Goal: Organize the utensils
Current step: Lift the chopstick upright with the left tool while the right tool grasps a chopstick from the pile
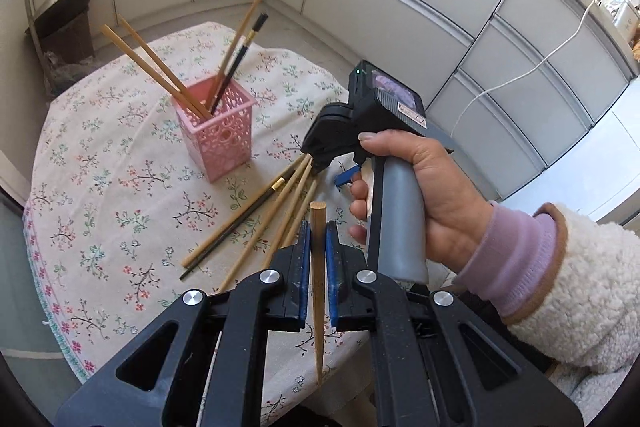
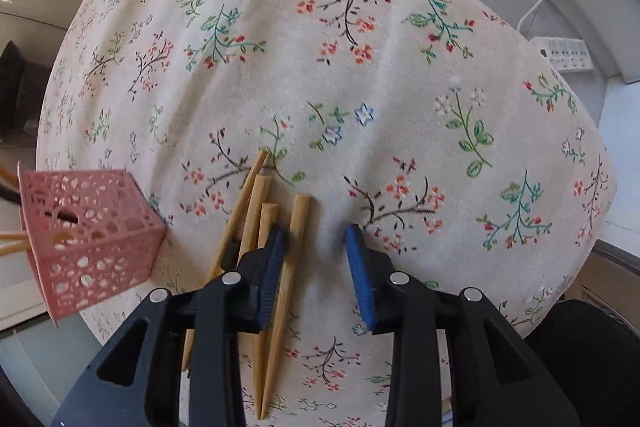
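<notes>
Nearest the left wrist lens, the left tool (image 1: 318, 239) pinches a single bamboo chopstick (image 1: 318, 267) between its blue pads, blunt end up and pointed tip hanging down over the table edge. To its left on the table (image 1: 100, 163), draped in a floral cloth, stands a pink perforated holder (image 1: 218, 131) with four chopsticks leaning in it: three bamboo and one black. Between holder and left tool lies a loose fan of chopsticks (image 1: 256, 219), bamboo with one black gold-banded stick among them. Further right, a hand (image 1: 416, 195) in a fleece sleeve grips the right tool's grey handle; from this view that tool's tips are mostly hidden behind its black body.

From the right wrist view, the holder (image 2: 92, 243) is cut off at the left border. The right tool (image 2: 316, 239) points down at the loose bamboo chopsticks (image 2: 296, 267), its jaws partly spread; one stick lies between the pads just beside the left pad, and whether that pad touches it cannot be told. The other sticks run under the left finger and are partly hidden. Only this view shows a white power strip (image 2: 566, 55) on the floor.
</notes>
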Action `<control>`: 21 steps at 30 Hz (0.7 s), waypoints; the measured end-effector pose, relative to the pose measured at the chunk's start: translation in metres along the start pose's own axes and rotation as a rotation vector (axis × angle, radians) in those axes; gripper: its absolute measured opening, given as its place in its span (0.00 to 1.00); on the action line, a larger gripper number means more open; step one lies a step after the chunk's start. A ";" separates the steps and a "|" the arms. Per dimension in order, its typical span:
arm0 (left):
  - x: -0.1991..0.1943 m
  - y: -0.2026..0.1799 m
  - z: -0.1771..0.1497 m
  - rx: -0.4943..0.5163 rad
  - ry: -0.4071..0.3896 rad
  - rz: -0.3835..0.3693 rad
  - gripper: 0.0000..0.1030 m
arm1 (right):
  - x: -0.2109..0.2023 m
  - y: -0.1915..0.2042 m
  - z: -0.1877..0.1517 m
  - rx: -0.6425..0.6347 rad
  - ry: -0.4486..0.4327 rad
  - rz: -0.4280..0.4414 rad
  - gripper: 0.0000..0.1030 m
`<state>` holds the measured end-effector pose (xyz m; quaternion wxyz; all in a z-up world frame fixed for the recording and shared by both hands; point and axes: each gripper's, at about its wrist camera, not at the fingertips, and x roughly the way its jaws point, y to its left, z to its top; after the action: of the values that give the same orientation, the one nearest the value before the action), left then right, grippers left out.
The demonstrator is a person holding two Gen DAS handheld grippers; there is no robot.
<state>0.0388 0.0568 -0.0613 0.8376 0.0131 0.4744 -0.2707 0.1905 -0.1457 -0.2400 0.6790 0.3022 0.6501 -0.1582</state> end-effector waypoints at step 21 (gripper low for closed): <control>-0.038 -0.010 0.022 -0.120 -0.164 0.100 0.07 | -0.140 -0.063 -0.039 -0.259 -0.345 0.319 0.07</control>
<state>0.0361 0.0593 -0.0168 0.8853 -0.0356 0.4185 -0.1998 0.1065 -0.1951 -0.1146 0.8291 0.2799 0.4839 -0.0140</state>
